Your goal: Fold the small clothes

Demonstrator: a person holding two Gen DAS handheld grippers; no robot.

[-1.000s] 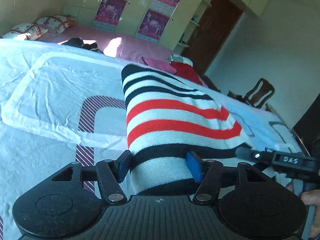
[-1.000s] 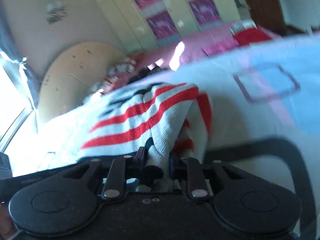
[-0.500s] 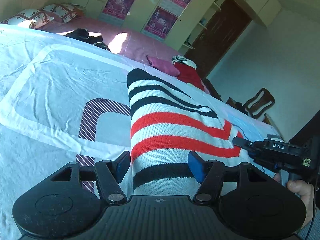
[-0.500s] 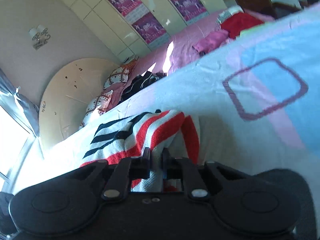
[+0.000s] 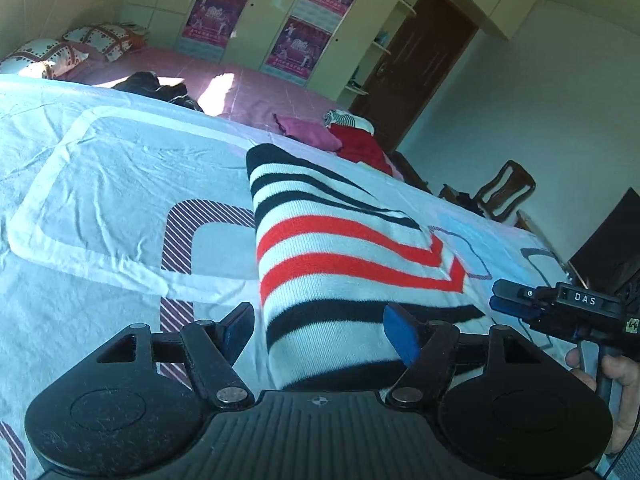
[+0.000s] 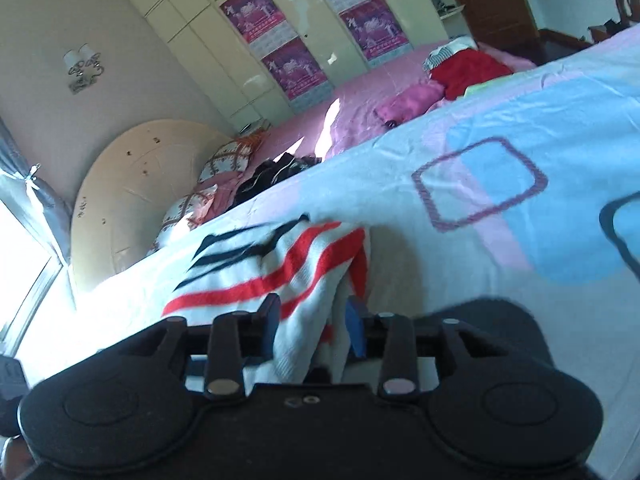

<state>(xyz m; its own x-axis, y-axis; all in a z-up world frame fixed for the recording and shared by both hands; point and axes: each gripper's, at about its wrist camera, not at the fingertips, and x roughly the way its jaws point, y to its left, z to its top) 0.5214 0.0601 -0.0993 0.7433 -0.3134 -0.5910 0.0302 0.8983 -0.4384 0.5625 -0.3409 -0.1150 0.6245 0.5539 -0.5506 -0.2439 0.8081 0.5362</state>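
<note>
A folded knit sweater (image 5: pixel 340 264) with black, white and red stripes lies on the pale patterned bedsheet (image 5: pixel 112 184). My left gripper (image 5: pixel 320 326) is open, its blue pads apart on either side of the sweater's near end. My right gripper (image 6: pixel 314 322) is open with the sweater's edge (image 6: pixel 280 276) lying loose between its pads. The right gripper also shows in the left wrist view (image 5: pixel 520 300), just off the sweater's right corner.
A pink bed (image 5: pixel 256 92) lies beyond with dark clothes (image 5: pixel 156 86), a pink garment (image 5: pixel 308 134) and a red garment (image 5: pixel 360 146). Pillows (image 5: pixel 52 50) at far left. A wooden chair (image 5: pixel 504 192) and a dark door (image 5: pixel 416 64) at right.
My right gripper was shut on the sweater's edge and has opened, letting the fold drop flat. It drew back toward the corner. My left gripper stayed open and pulled back slightly.
</note>
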